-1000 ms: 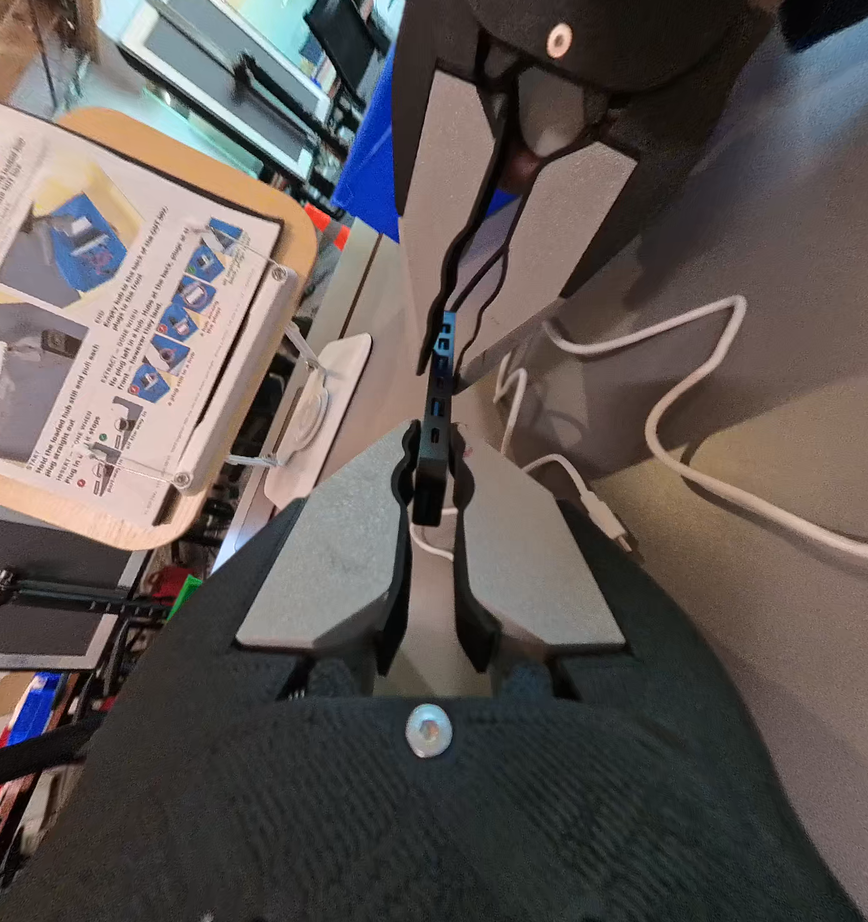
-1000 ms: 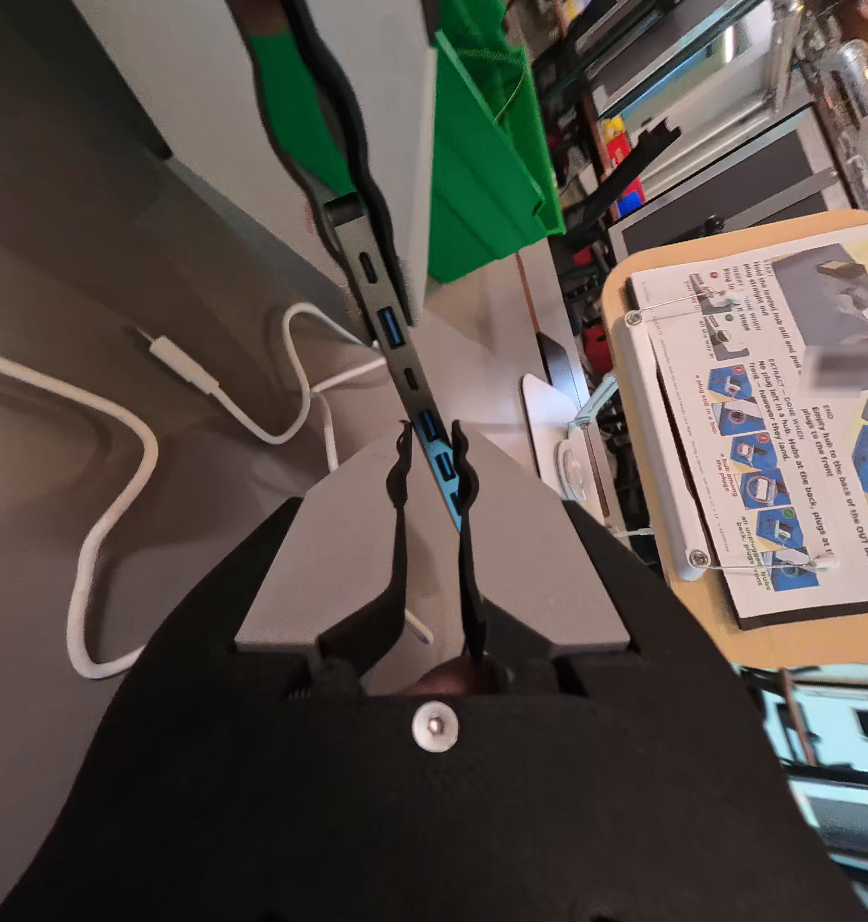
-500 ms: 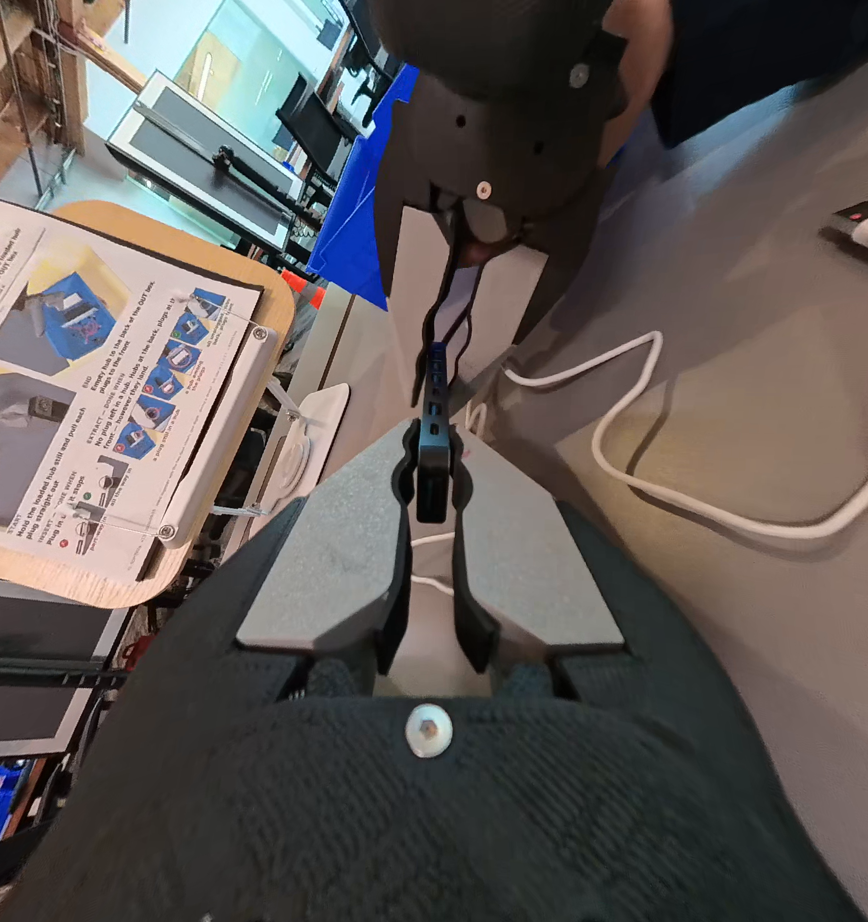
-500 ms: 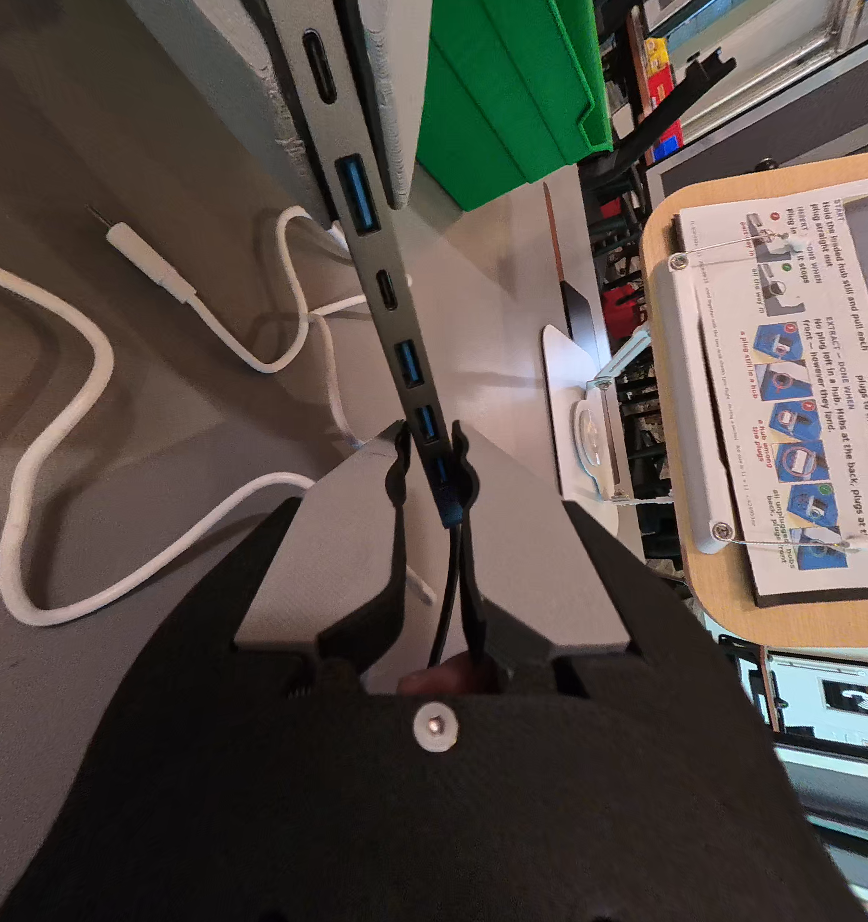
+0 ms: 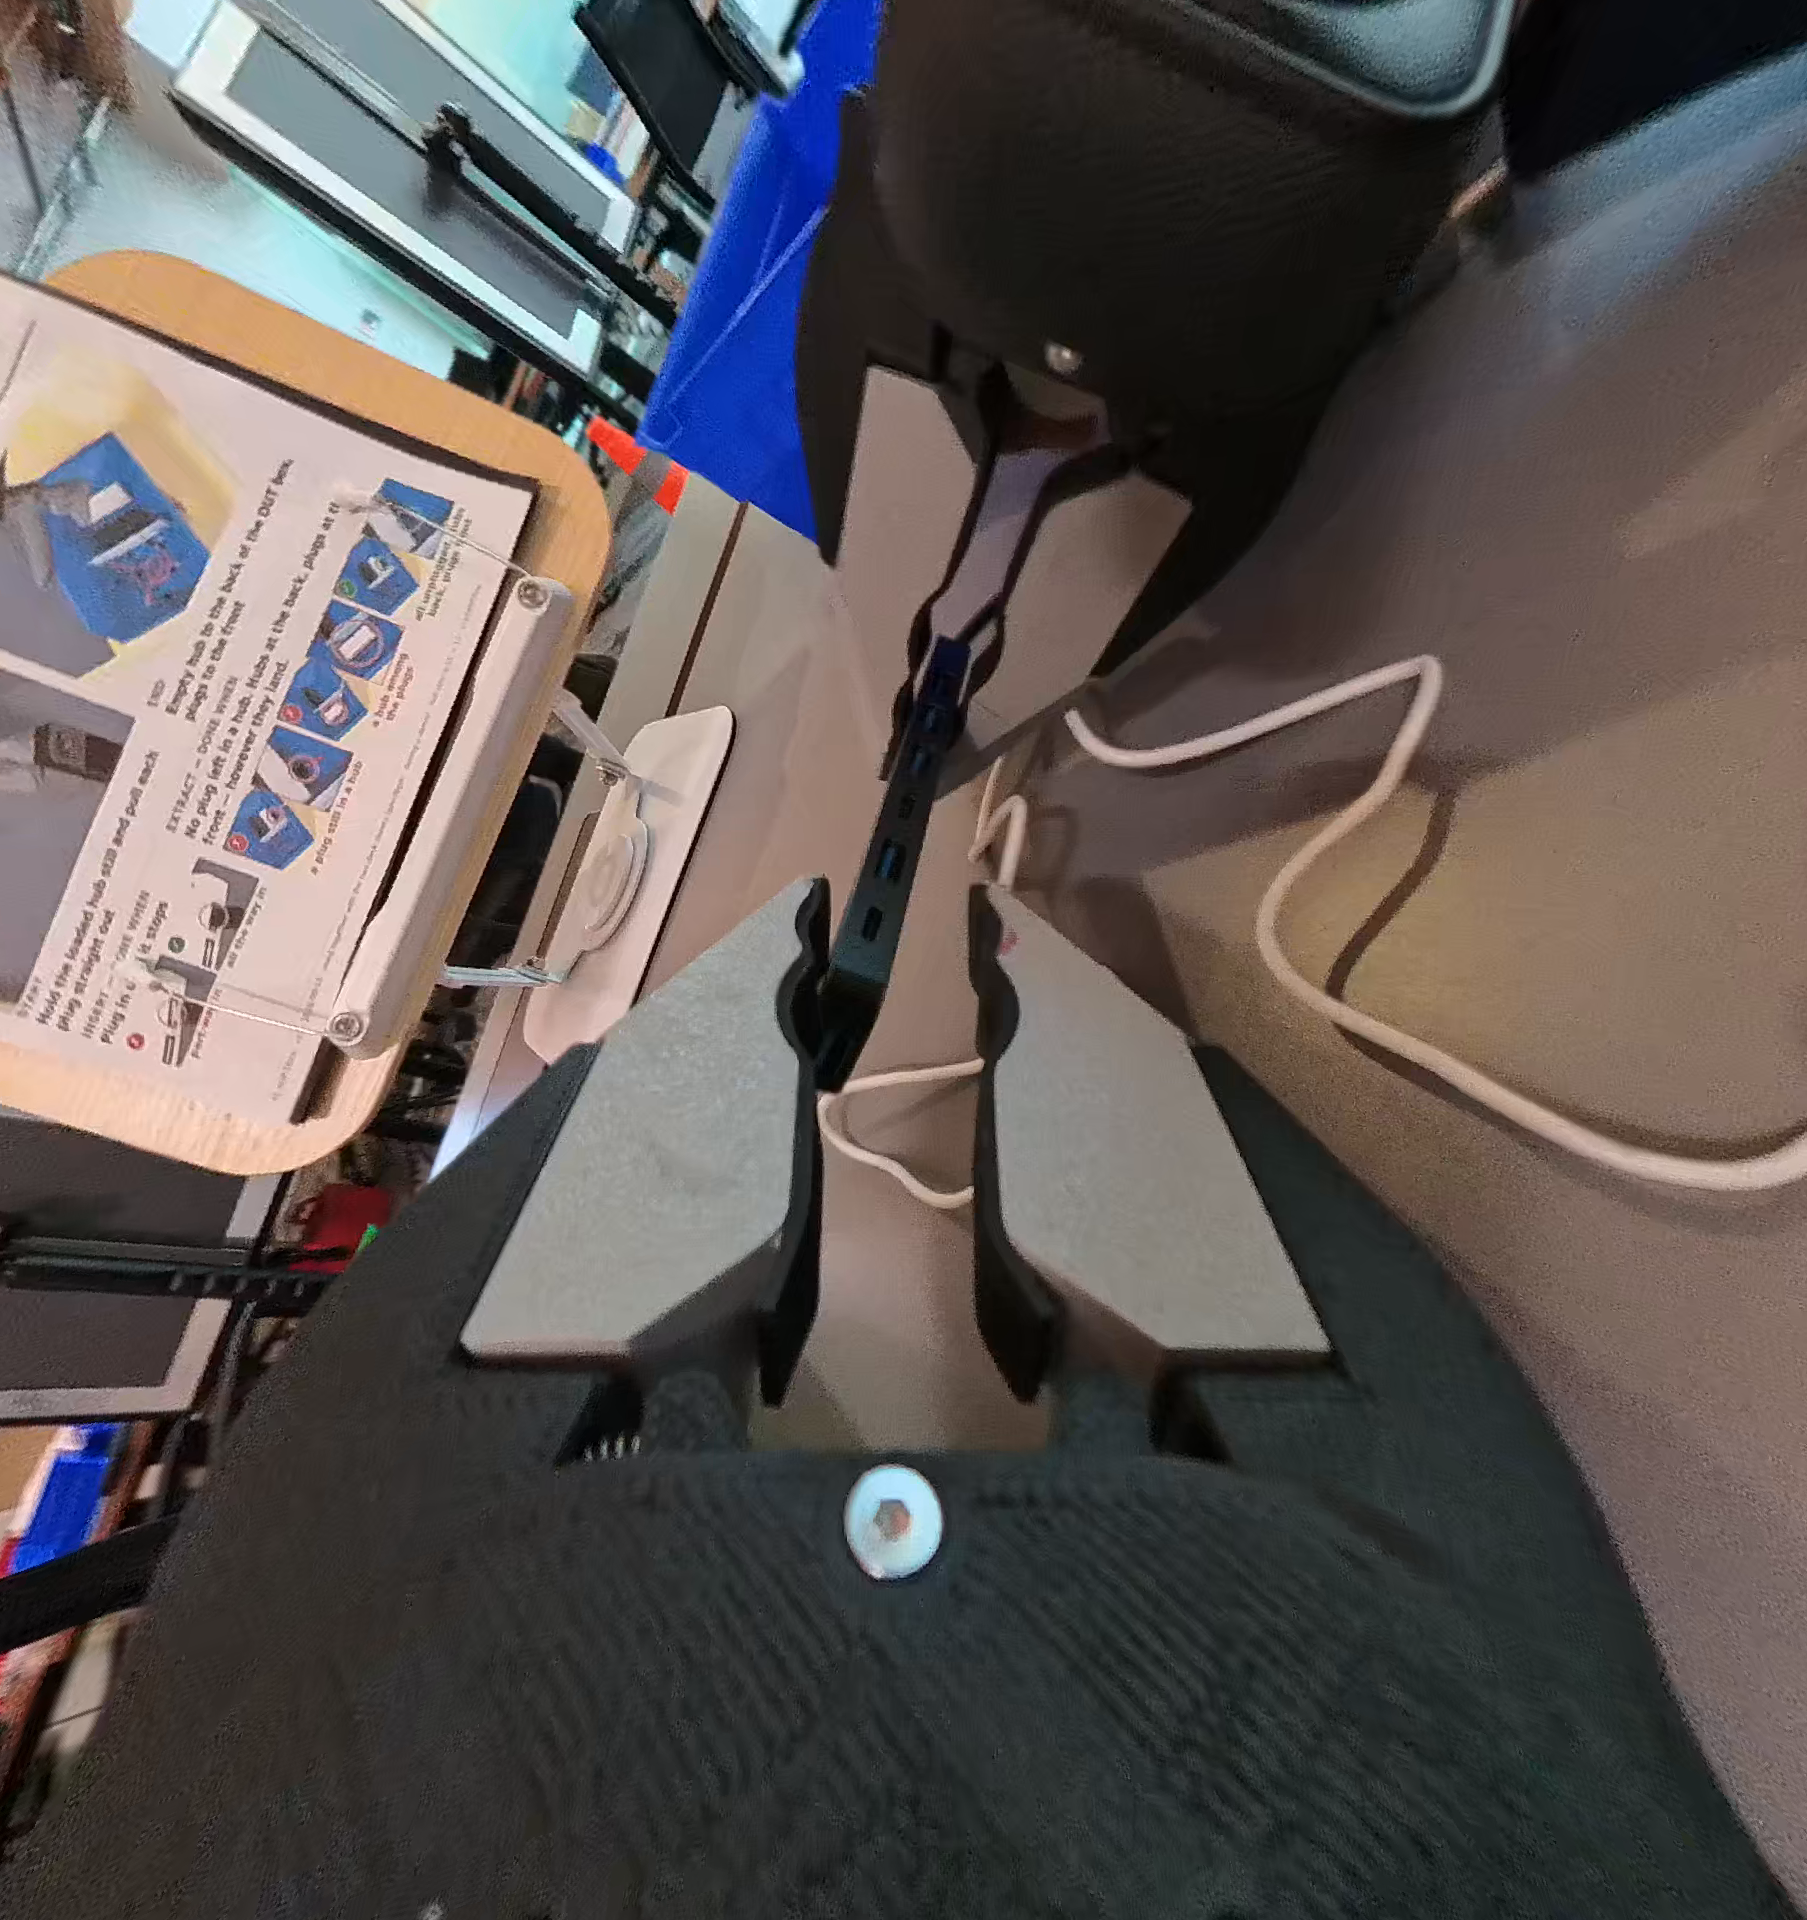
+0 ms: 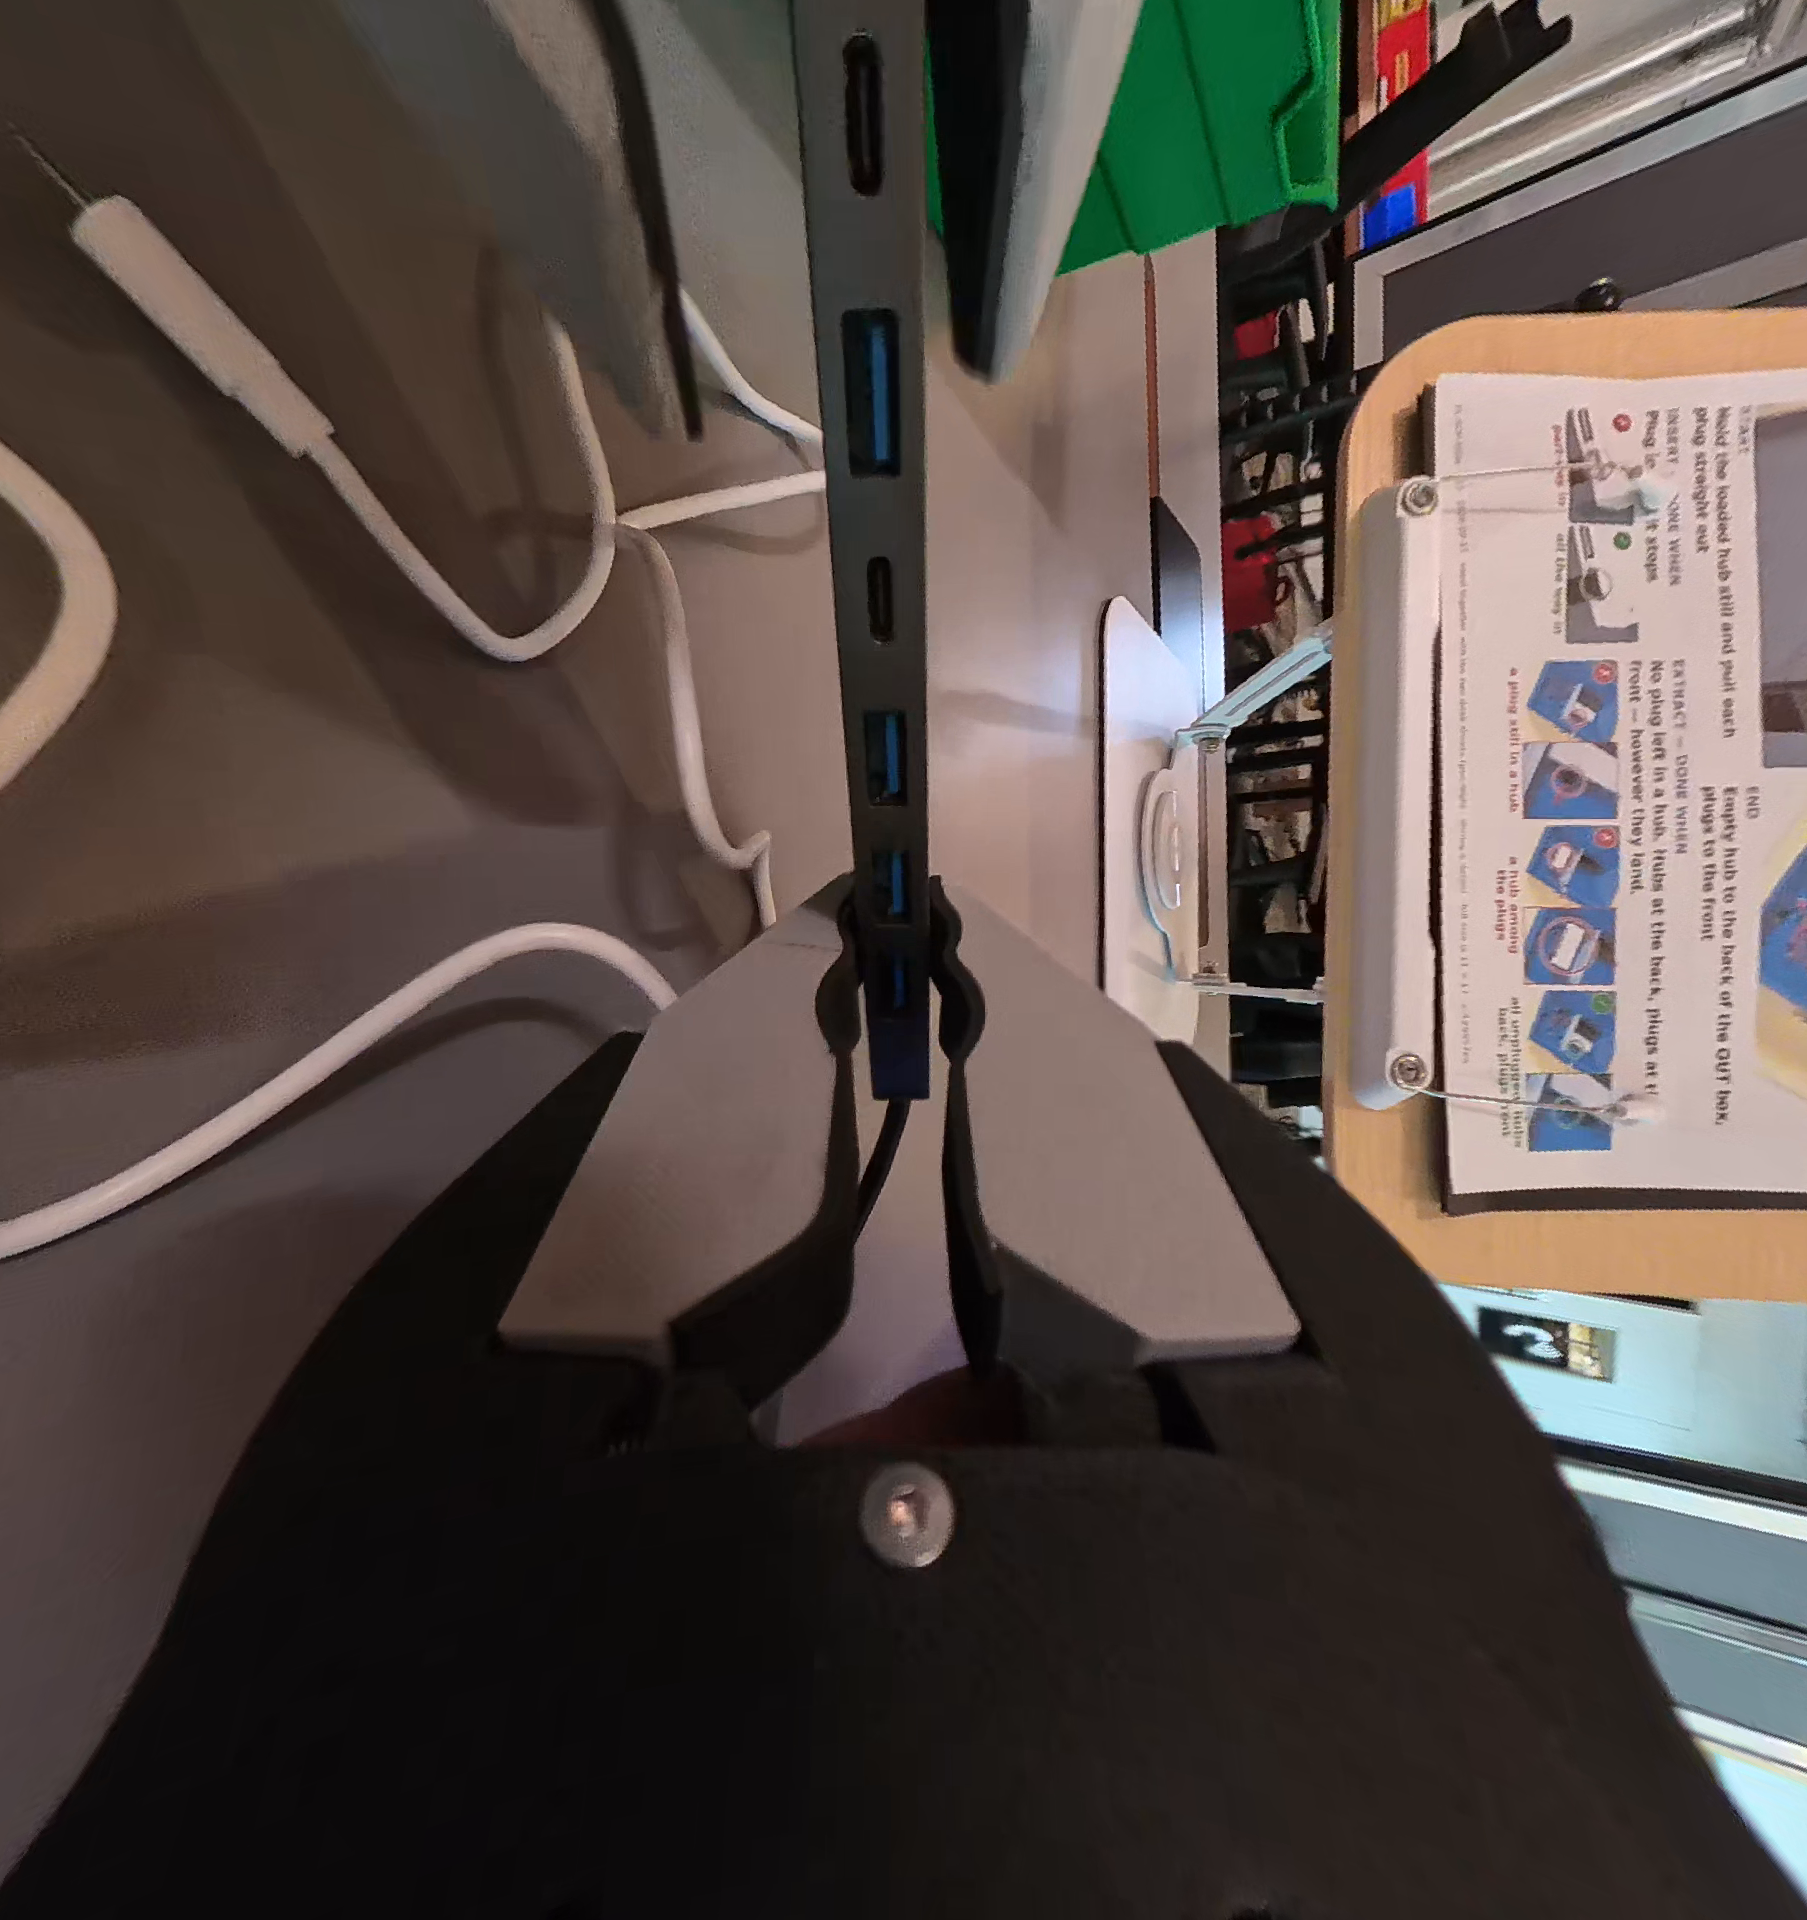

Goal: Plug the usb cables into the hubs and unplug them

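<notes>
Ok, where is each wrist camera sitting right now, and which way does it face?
Left wrist view: on the left gripper, looking along its open fingers at the dark hub and the right gripper facing it.
Right wrist view: on the right gripper, looking the opposite way along fingers shut on the hub's cabled end, toward the left gripper.
Shared: the hub, the white cable, the instruction sheet.

Left claw (image 5: 894, 997) fingers spread apart, gripping nothing; right claw (image 6: 899, 971) fingers pinched nearly together, clamped. The two claws face each other, tips close.
</notes>
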`<state>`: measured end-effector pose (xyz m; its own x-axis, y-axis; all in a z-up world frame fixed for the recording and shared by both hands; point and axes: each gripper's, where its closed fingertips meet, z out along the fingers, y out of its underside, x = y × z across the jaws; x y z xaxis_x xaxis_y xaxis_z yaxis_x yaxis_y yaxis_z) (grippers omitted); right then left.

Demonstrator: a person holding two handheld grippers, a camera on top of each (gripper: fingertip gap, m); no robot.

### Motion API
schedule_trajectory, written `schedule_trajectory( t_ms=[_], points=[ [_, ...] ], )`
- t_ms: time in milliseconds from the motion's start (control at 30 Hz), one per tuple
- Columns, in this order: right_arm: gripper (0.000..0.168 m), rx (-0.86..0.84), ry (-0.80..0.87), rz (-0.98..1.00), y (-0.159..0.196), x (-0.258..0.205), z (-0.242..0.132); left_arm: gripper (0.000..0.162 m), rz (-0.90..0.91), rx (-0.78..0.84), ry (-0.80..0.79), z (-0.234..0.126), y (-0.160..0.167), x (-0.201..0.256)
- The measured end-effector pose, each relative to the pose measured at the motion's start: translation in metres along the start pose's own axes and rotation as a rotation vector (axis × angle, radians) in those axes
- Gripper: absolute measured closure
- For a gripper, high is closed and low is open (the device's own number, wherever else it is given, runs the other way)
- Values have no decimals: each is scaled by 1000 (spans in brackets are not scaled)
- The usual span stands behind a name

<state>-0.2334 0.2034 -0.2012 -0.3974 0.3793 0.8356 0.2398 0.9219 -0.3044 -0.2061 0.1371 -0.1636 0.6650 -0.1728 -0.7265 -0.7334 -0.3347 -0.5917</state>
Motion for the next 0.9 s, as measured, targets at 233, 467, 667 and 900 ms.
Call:
schedule_trajectory(
  t_ms=[233, 467, 667, 900],
  points=[
    [160, 79, -22, -39, -21, -6, -9, 151, 85, -81, 23, 21, 11, 3],
    [159, 72, -95, 1, -18, -19, -5, 153, 59, 12, 49, 22, 3, 17],
    [157, 113, -148, 84, -24, -23, -7, 155, -22, 19, 100, 18, 1, 16],
    [152, 258, -144, 287, -43, -4, -40, 155, -125, 80, 121, 12, 2, 7]
  ],
)
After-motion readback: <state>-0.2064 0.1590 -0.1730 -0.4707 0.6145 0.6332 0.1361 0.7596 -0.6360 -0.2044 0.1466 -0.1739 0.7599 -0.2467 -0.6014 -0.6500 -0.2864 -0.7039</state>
